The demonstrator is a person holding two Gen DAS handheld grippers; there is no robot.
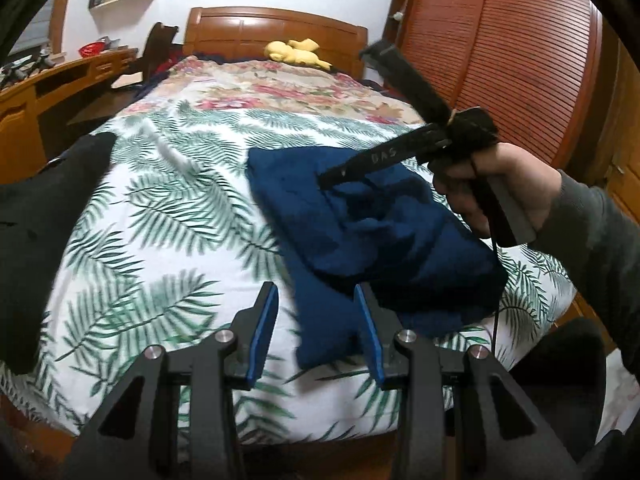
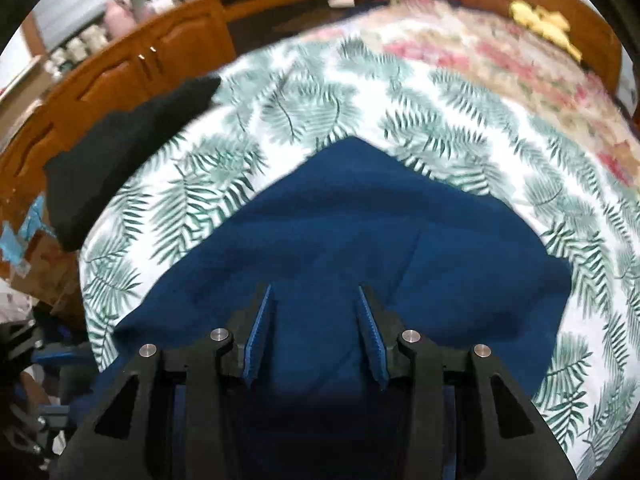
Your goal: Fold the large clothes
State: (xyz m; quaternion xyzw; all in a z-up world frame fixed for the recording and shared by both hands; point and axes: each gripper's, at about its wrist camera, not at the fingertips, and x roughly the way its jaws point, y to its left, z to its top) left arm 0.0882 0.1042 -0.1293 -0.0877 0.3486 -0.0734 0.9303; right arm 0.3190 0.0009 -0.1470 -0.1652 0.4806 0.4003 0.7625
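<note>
- Blue garment [image 1: 372, 224] lying partly folded on the bed [image 1: 168, 208], over the palm-leaf cover, toward the right side near the foot; black garment [image 1: 44, 216] well apart at the left edge.
- Left hand-held gripper [image 1: 316, 336] hovering above the near blue flap, jaws part open, nothing between the pads.
- Right hand-held gripper [image 2: 316, 336] tilted steeply down over the middle of the blue cloth, jaws part open, nothing clamped; in the left wrist view, right hand [image 1: 492, 188] on its handle above the far half of the bundle.
- Judged step: reaching in for the next fold of the blue piece.
- Worth choosing an edge or corner, not the thick middle: a pinch there would likely lift only the top layer and spoil the layers below.
- Best to take the loose near flap with the left, and an edge on the same fold line with the right.
- Good to close on all layers of that edge, then lift low and carry across evenly, both sides together.
- Risk: dragging the leaf cover along with the cloth; keep the pads off the bedding.
- Whether the fingertips touch the fabric cannot be told.
</note>
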